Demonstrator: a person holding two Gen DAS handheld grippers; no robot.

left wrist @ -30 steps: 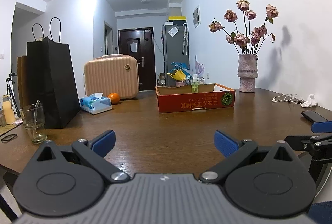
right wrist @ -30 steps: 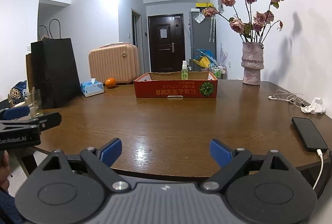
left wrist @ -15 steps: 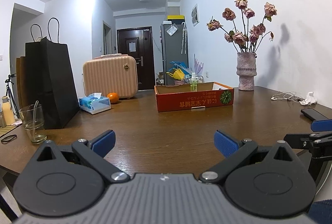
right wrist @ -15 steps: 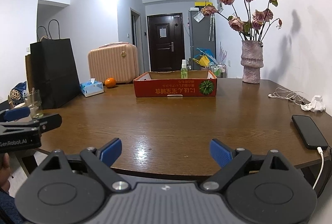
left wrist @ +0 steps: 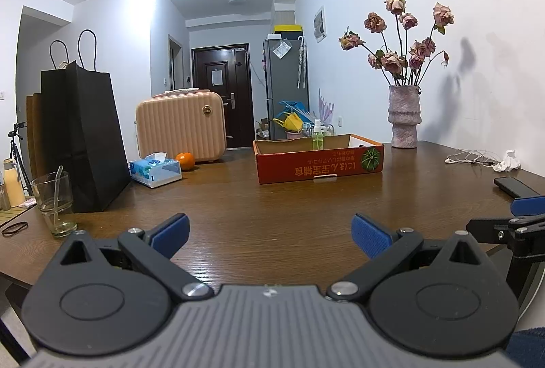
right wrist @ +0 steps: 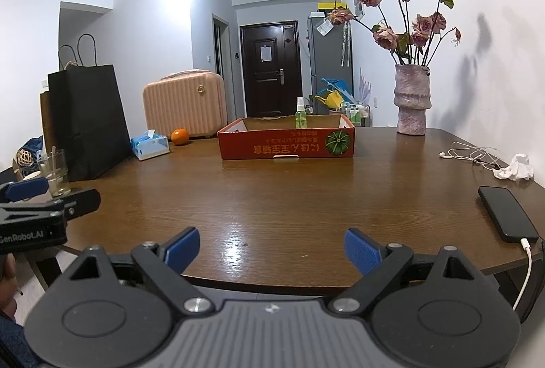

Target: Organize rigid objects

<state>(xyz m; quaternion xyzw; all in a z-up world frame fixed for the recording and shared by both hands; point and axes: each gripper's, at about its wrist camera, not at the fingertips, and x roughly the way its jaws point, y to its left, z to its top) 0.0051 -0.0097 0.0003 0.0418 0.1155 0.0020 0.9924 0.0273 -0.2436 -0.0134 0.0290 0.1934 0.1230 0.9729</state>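
Note:
A red cardboard box [left wrist: 320, 163] [right wrist: 286, 146] stands at the far middle of the brown table, with a small green spray bottle [left wrist: 317, 139] [right wrist: 300, 117] upright in it. An orange [left wrist: 185, 161] [right wrist: 180, 136] and a blue tissue pack [left wrist: 156, 169] [right wrist: 150, 146] lie left of the box. A drinking glass [left wrist: 54, 204] [right wrist: 54, 172] stands at the near left. My left gripper [left wrist: 270, 231] and my right gripper [right wrist: 271, 247] are both open and empty, low over the table's near edge, far from the box.
A black paper bag [left wrist: 85, 136] and a peach suitcase [left wrist: 180, 126] stand at the left and back. A vase of roses [right wrist: 410, 102] stands at the far right. Earphones [right wrist: 470, 155], crumpled tissue [right wrist: 517, 167] and a charging phone [right wrist: 507, 213] lie along the right edge.

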